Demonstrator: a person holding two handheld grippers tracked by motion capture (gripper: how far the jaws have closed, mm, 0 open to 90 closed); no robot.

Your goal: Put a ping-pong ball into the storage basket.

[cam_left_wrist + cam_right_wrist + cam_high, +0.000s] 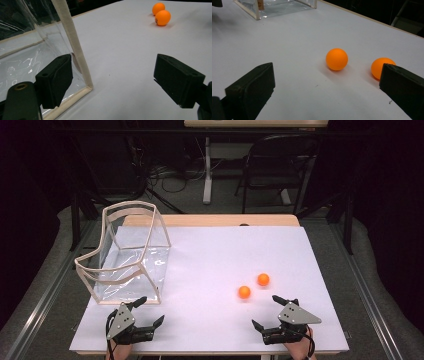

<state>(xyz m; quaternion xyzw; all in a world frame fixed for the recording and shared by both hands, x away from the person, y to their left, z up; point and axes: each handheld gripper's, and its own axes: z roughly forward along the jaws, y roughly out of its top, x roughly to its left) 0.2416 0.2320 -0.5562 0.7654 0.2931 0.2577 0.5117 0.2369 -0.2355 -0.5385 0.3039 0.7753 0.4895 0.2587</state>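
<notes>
Two orange balls lie on the white table (215, 255): one (244, 292) nearer me, the other (263, 279) a little farther right. In the right gripper view the near ball (336, 59) sits ahead of the jaws and the second ball (380, 67) is partly behind the right jaw. My right gripper (272, 311) (324, 85) stands open, just below the balls, holding nothing. My left gripper (149, 310) (112, 77) is open at the front left, beside the corner of a clear bag with beige trim (127, 255) (75, 45). The balls (162, 17) show far off in the left gripper view.
The clear bag stands upright with its mouth open at the table's left. A chair (280, 165) and a desk leg (207, 170) stand beyond the table's far edge. The table's front edge runs just below both grippers.
</notes>
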